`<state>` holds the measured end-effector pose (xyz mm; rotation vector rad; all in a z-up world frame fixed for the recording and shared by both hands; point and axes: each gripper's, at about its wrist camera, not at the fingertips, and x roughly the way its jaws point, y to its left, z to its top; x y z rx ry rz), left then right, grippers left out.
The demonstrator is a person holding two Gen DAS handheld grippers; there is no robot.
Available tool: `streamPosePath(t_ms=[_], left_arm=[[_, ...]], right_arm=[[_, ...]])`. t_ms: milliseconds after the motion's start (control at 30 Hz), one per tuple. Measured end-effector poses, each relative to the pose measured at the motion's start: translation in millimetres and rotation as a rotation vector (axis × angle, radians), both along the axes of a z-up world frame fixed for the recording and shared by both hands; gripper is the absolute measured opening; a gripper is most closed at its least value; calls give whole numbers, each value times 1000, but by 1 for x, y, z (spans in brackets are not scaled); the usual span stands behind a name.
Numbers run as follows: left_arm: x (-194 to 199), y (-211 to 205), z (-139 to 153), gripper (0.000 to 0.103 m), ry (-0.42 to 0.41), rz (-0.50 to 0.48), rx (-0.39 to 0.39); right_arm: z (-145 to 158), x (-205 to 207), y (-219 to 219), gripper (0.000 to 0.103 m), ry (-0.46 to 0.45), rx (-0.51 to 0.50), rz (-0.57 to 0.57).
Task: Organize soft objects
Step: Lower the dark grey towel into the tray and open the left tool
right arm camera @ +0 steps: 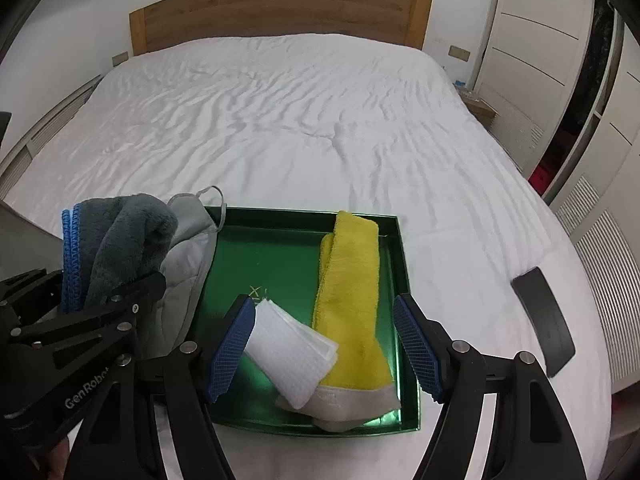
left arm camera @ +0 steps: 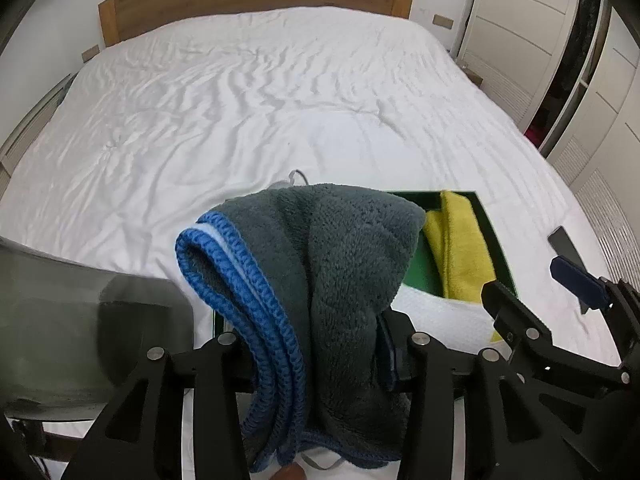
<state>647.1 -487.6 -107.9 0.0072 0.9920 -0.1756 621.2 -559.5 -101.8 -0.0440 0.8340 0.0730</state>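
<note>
My left gripper (left arm camera: 316, 344) is shut on a bunched grey towel with blue edging (left arm camera: 320, 260), held up off the bed; the towel hides its fingertips. The same towel (right arm camera: 120, 240) shows at the left of the right wrist view, in the left gripper (right arm camera: 80, 292). A green tray (right arm camera: 272, 252) on the bed holds a yellow cloth (right arm camera: 352, 280) and a folded white cloth (right arm camera: 292, 348). My right gripper (right arm camera: 323, 308) stands open just above the tray's near half, its blue pads (right arm camera: 236, 344) either side of both cloths, not pressing them. A grey quilted cloth with a loop (right arm camera: 188, 256) overlaps the tray's left rim.
The tray sits near the front edge of a wide bed with a white sheet (right arm camera: 280, 120) and a wooden headboard (right arm camera: 280, 12). A black flat object (right arm camera: 548, 320) lies on the bed right of the tray. White wardrobe doors (right arm camera: 540, 40) stand to the right.
</note>
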Motion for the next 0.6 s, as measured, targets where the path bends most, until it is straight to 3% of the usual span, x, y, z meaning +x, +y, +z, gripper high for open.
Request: streamPosePath(t_ms=[300, 367, 600], left_arm=[[2, 4, 12, 51, -17, 7, -24], [4, 5, 12, 65, -12, -2, -44], [9, -1, 9, 65, 2, -23, -38]], right_arm=[[7, -4, -2, 72, -10, -17, -8], [5, -1, 0, 73, -8, -21, -2], [1, 7, 7, 74, -14, -20, 18]])
